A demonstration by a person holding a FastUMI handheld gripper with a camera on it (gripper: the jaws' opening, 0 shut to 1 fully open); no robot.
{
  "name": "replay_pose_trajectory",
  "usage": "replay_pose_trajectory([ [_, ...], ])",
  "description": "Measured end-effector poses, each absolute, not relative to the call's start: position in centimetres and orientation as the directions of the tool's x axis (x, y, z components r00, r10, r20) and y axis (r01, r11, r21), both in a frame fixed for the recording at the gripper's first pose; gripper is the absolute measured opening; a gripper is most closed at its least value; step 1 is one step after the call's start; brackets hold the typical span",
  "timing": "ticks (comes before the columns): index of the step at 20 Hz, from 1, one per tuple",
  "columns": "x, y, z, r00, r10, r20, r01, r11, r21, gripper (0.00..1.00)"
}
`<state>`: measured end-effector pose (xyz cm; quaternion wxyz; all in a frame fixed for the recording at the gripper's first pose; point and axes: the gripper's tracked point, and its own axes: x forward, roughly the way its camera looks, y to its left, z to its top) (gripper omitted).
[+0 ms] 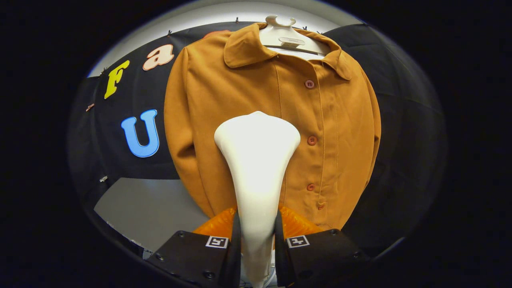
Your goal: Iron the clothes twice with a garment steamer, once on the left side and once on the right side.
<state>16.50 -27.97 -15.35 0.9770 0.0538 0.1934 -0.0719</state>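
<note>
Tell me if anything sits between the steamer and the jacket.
Nothing visible does. The gripper is shut on the steamer, whose head points straight at the jacket hanging on the hanger, over the panel beside the button row. Whether the head touches the cloth cannot be told.

a black cloth [400,132] is hanging across the back of the booth as its wall, and it is falling in soft folds on the far side. small clips [169,32] are holding its upper edge in several places. above the cloth a pale wall [224,12] is showing as a curved band, and bright light is falling on it. below the lower edge of the cloth a plain grey surface [148,208] is lying in even light. one more clip [103,179] is sitting just at that lower edge.
</note>
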Motion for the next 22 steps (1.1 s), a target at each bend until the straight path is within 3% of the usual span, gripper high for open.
replay_pose_trajectory([
  [22, 11.4, -28.0, -33.4, 0.666, -0.090, -0.740, 0.228, 0.970, 0.086, 0.38],
])
